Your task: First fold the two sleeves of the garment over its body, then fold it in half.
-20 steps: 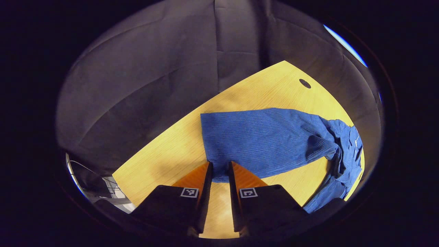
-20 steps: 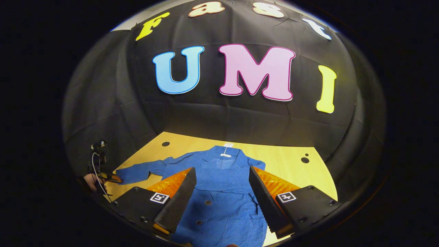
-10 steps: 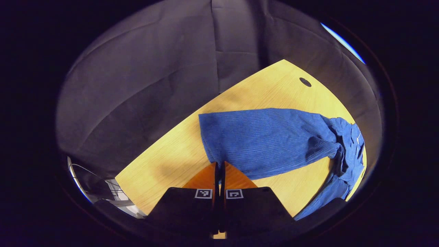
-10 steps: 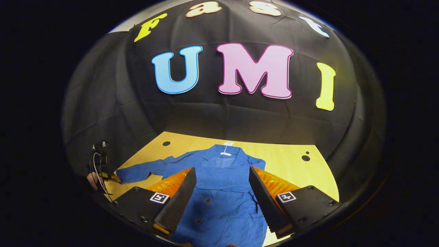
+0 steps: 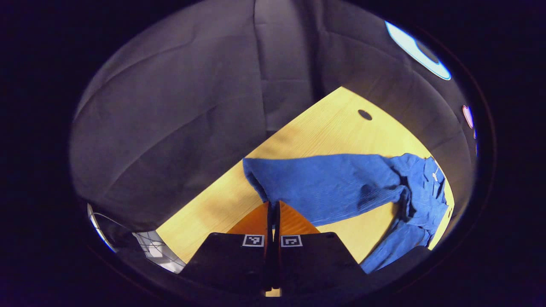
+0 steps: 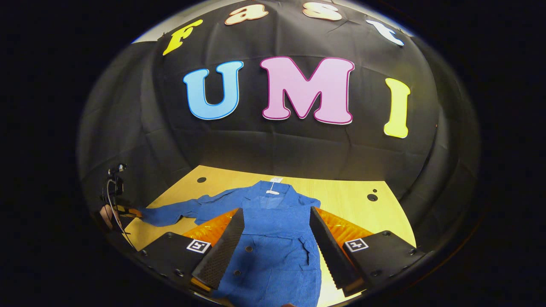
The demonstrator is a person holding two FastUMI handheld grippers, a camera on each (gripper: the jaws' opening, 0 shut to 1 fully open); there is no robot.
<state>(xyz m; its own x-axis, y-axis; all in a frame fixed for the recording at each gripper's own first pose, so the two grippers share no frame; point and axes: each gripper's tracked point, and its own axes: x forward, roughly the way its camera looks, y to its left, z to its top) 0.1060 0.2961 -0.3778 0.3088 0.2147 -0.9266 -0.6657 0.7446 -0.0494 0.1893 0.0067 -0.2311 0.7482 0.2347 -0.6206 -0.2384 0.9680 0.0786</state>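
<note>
Left gripper view: blue ribbed-weave sleeve stretched from the left claw toward 3 o'clock, long axis running sideways, cuff end at 9 o'clock pinched between the two orange fingers, pressed tight together. Cuff lifted a little off the bench, a smooth light-wood top with a round dark hole at 1 o'clock. Crumpled shoulder and collar at 3 o'clock, bunched in folds.

Right gripper view: whole jacket laid flat on the bench, collar at 12 o'clock, hem toward 6 o'clock, long axis straight up the frame; small round buttons down the front and a white tag at the neck. Same sleeve reaching out to 9 o'clock, its tip held by the left claw with a hand behind it. Right claw spread wide, holding nothing, black ridged pads either side of the jacket's body, orange backs behind them. Whether those pads touch the cloth cannot be told.
</note>
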